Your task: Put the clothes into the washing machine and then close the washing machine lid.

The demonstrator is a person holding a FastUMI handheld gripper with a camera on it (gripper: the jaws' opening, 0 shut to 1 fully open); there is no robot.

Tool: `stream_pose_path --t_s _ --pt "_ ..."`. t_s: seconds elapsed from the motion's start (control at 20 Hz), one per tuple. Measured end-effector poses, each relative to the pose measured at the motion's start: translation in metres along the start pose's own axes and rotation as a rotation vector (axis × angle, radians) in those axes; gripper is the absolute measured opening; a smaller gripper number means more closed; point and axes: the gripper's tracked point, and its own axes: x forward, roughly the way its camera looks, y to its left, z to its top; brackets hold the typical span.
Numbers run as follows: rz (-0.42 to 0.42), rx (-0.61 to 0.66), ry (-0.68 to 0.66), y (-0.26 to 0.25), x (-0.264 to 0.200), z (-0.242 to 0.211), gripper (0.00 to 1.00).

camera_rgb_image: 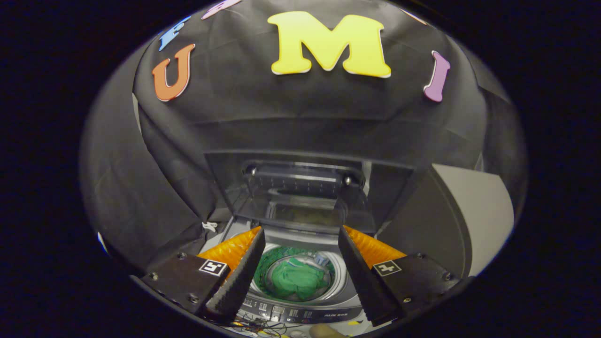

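Two fingers frame what we see: our jaws (300, 270) stand spread wide with nothing between them, hanging above the open top of the washing machine (300, 310). Straight down through the gap lies the drum (328, 293), and in it the clothes (296, 280) — a green bundle, crumpled and soft, sitting low in the middle of the tub with its folds bunched. It looks limp and light, the sort of load that settles where it drops. A paler scrap shows at the far side of the bundle, though we cannot tell what it is.

We judge the first half of the task done, since the clothes rest inside and our jaws carry nothing. What is left is the lid (303, 197). It stands raised beyond the fingers, tilted back from the opening, dark and partly see-through, with its upper edge toward the booth's black cloth. The control panel (296, 313) runs along the near rim just beneath our fingers, with some thin wires lying in front of it.

To the right of the machine stands a pale grey panel (474, 211). Closing will call for reaching past the tub to that raised lid — not yet begun.
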Motion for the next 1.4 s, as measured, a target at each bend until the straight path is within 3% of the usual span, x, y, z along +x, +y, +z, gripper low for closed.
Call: stream_pose_path --t_s 0.3,0.75,1.05,1.4 --pt "-0.032 0.017 -0.077 -0.001 0.008 0.049 0.98" --pt "-0.059 0.067 -0.072 -0.003 0.041 0.099 0.98" --pt "-0.088 0.097 0.017 -0.003 0.085 0.096 0.98" --pt "-0.116 0.113 0.015 -0.007 0.094 0.095 0.98"
